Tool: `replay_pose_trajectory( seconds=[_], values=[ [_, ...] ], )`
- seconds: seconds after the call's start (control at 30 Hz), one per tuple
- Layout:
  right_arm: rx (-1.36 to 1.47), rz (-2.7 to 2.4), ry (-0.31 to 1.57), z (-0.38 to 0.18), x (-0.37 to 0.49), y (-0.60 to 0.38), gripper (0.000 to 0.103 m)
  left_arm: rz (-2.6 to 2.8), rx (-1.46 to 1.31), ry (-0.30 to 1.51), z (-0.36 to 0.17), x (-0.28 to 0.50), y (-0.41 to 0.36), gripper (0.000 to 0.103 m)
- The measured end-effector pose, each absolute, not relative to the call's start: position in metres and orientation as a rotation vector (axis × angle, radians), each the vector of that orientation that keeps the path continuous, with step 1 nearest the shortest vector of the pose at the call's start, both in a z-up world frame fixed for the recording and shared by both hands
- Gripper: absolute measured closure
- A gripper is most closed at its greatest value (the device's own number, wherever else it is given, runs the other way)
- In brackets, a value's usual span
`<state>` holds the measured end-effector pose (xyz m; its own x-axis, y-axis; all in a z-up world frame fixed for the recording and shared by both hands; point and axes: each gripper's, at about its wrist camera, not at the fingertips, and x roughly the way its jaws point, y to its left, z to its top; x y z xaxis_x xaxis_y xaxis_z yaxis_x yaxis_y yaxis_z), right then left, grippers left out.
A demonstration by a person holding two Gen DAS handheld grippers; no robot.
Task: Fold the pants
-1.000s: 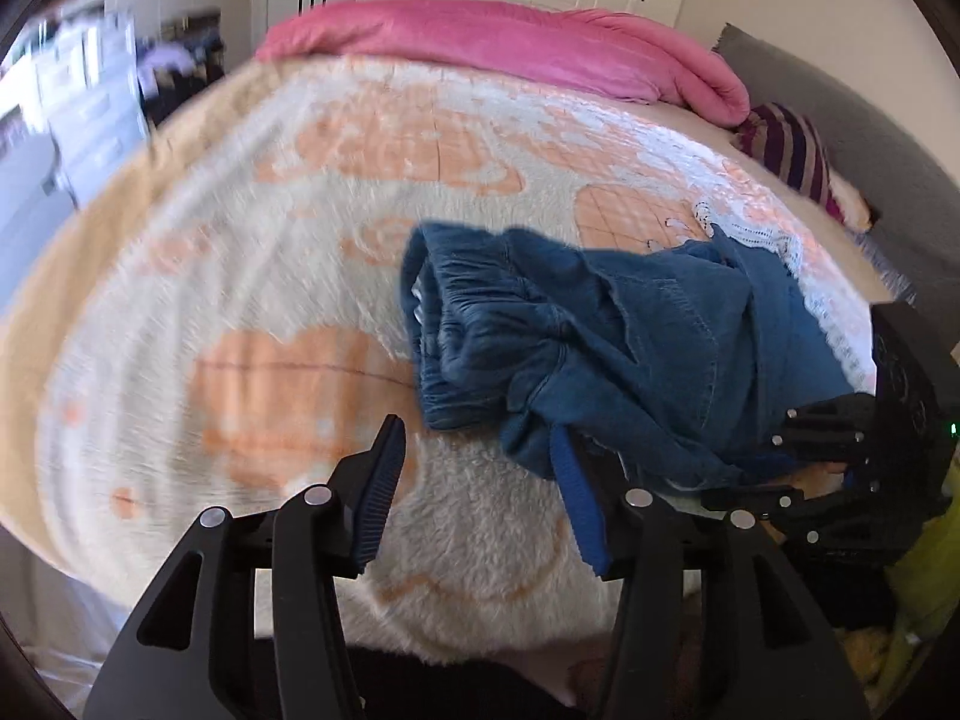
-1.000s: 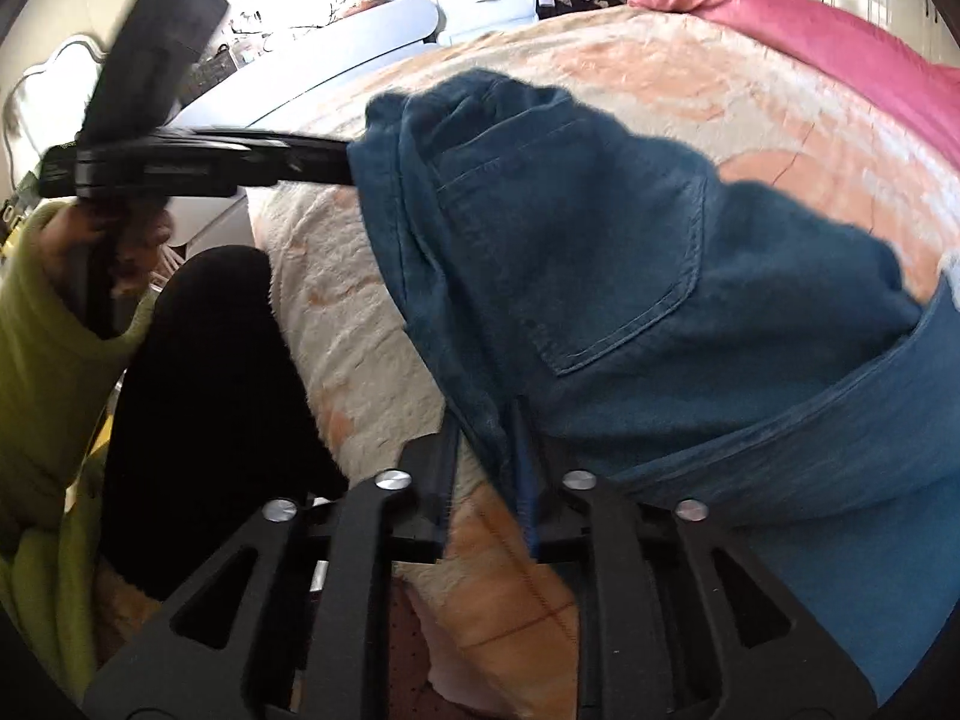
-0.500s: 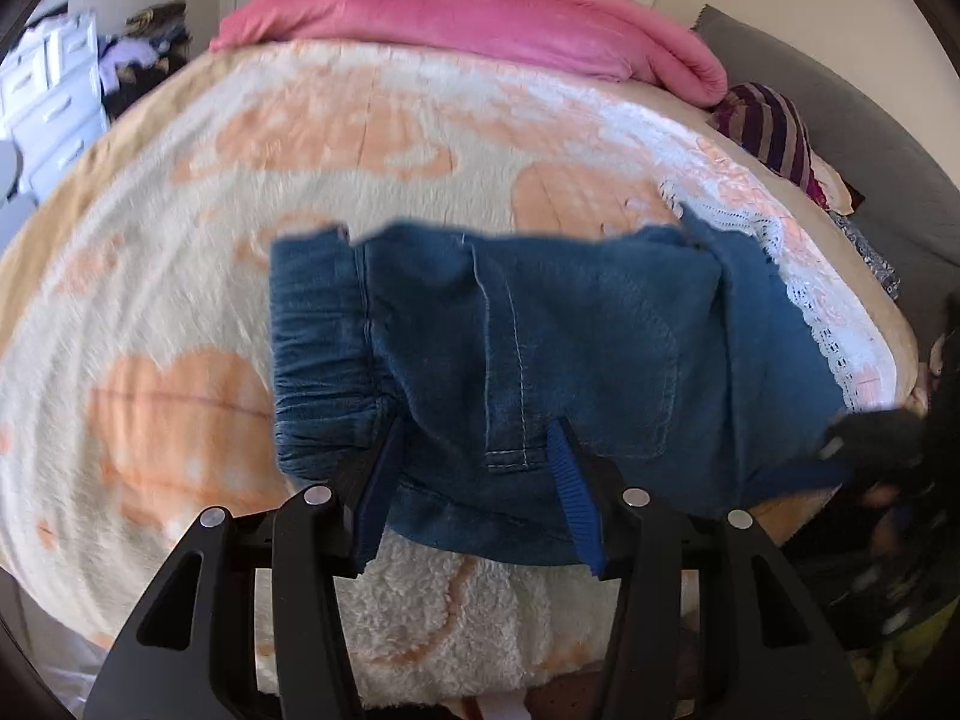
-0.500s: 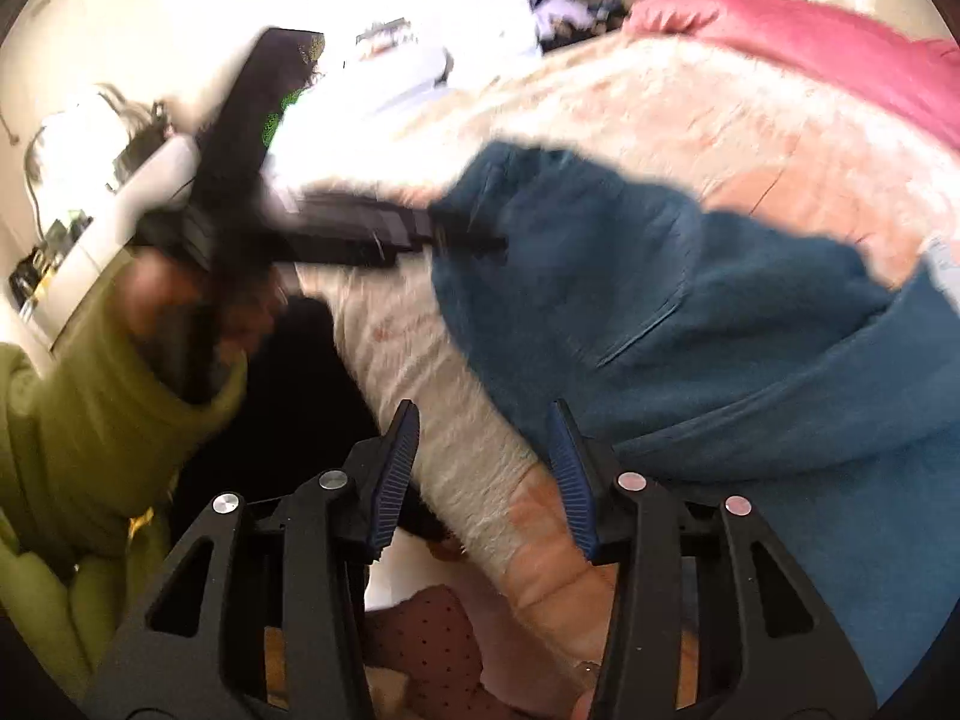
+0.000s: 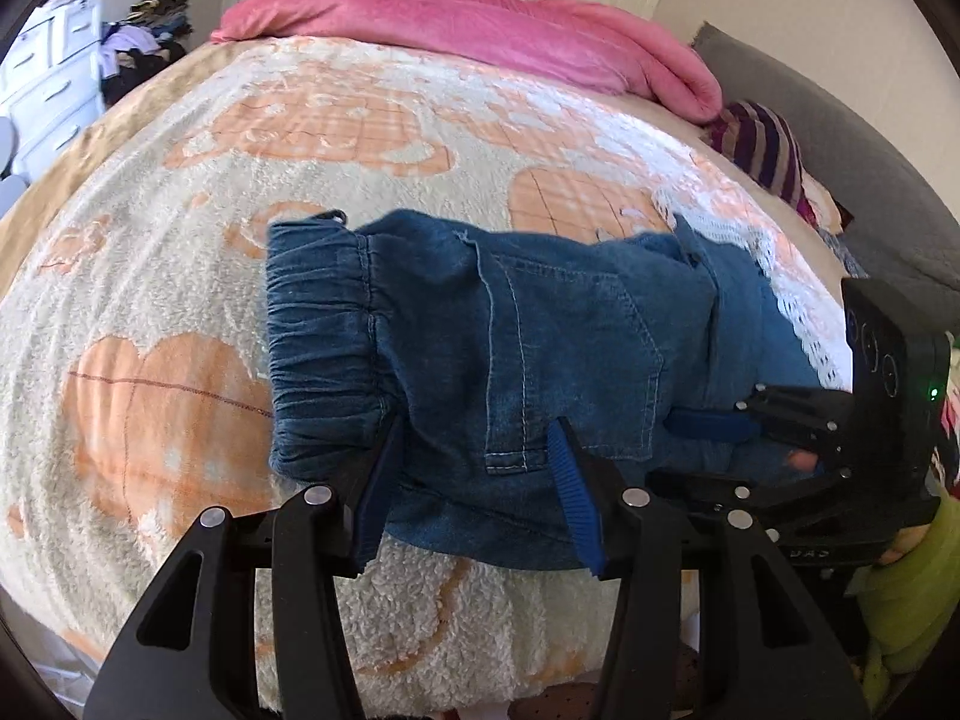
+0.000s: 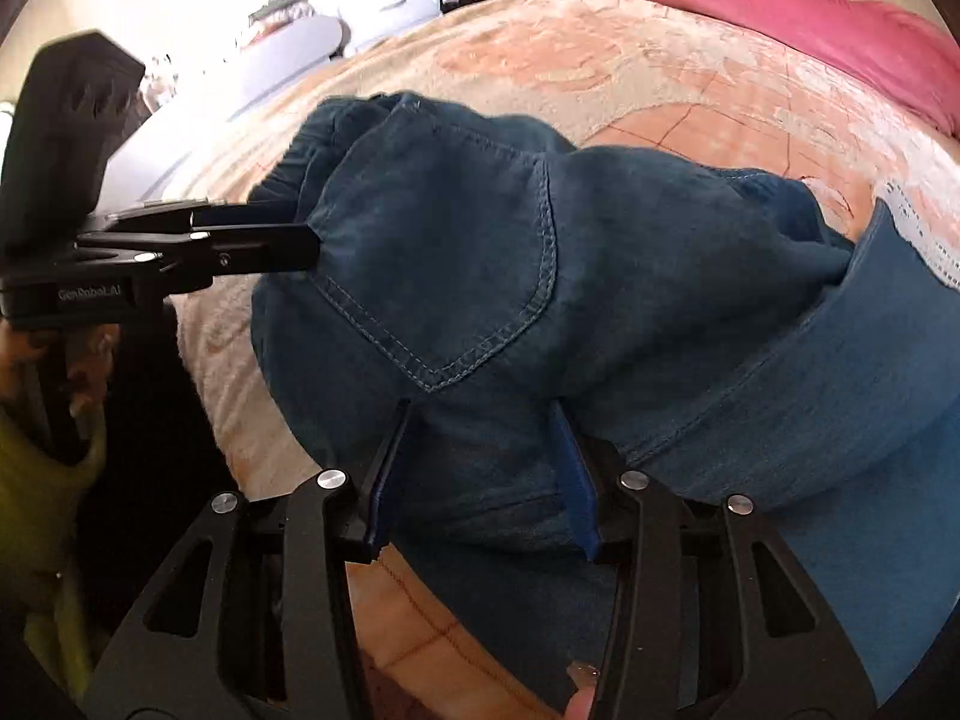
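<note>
Lying bunched on the bed's fleecy cream-and-orange blanket [image 5: 372,168], the denim pants [image 5: 510,348] show a gathered elastic waistband and stitched pocket. Left tool [image 5: 474,480] stands apart over the denim; right tool [image 6: 480,468], jaws just opening, straddles the hem unclamped.

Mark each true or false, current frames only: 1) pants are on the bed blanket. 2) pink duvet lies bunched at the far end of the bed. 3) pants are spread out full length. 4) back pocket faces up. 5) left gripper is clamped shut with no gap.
1) True: the denim pants lie on the cream and orange blanket.
2) True: the pink duvet is bunched along the far edge.
3) False: they are folded into a short bundle, elastic waistband at one end.
4) True: the back pocket is on top.
5) False: the left gripper is open, denim between its fingers.
</note>
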<state>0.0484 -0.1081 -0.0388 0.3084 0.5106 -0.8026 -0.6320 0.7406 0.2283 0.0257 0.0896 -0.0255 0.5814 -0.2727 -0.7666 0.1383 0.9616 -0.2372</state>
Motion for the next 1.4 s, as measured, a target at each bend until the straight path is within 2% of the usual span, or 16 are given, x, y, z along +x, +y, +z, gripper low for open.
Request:
replay_pose_trajectory(
  seconds=[0.13, 0.17, 0.2, 0.23, 0.33, 0.47, 0.67, 1.17, 1.23, 1.27, 1.33, 1.4],
  values=[
    [-0.068, 0.749, 0.923, -0.006, 0.047, -0.138, 0.063, -0.198, -0.13, 0.821, 0.006, 0.006, 0.089, 0.053],
    [-0.056, 0.731, 0.9, 0.003, 0.051, -0.147, 0.059, -0.192, -0.135, 0.797, 0.015, 0.003, 0.091, 0.05],
    [-0.043, 0.693, 0.87, 0.013, 0.054, -0.161, 0.057, -0.189, -0.146, 0.771, 0.025, -0.002, 0.093, 0.042],
    [-0.038, 0.654, 0.851, 0.02, 0.059, -0.172, 0.052, -0.189, -0.149, 0.758, 0.032, -0.004, 0.093, 0.039],
    [-0.026, 0.54, 0.834, 0.032, 0.079, -0.203, 0.049, -0.215, -0.146, 0.735, 0.046, -0.004, 0.087, 0.039],
    [-0.017, 0.427, 0.839, 0.037, 0.113, -0.232, 0.037, -0.268, -0.145, 0.758, 0.043, 0.004, 0.062, 0.039],
    [0.015, 0.339, 0.902, 0.026, 0.17, -0.251, 0.032, -0.424, -0.195, 0.859, 0.016, 0.019, 0.015, 0.039],
    [0.015, 0.223, 1.091, -0.024, 0.29, -0.226, 0.031, -0.554, -0.175, 0.988, -0.025, 0.043, -0.052, 0.04],
    [0.036, 0.223, 1.118, -0.034, 0.296, -0.23, 0.035, -0.553, -0.168, 0.998, -0.029, 0.046, -0.055, 0.04],
    [0.055, 0.232, 1.127, -0.039, 0.297, -0.234, 0.05, -0.553, -0.165, 1.003, -0.032, 0.047, -0.056, 0.04],
    [0.085, 0.234, 1.118, -0.043, 0.298, -0.244, 0.07, -0.558, -0.166, 1.011, -0.034, 0.049, -0.058, 0.04],
    [0.145, 0.277, 1.089, -0.038, 0.293, -0.257, 0.087, -0.563, -0.16, 1.012, -0.037, 0.052, -0.059, 0.04]
  ],
)
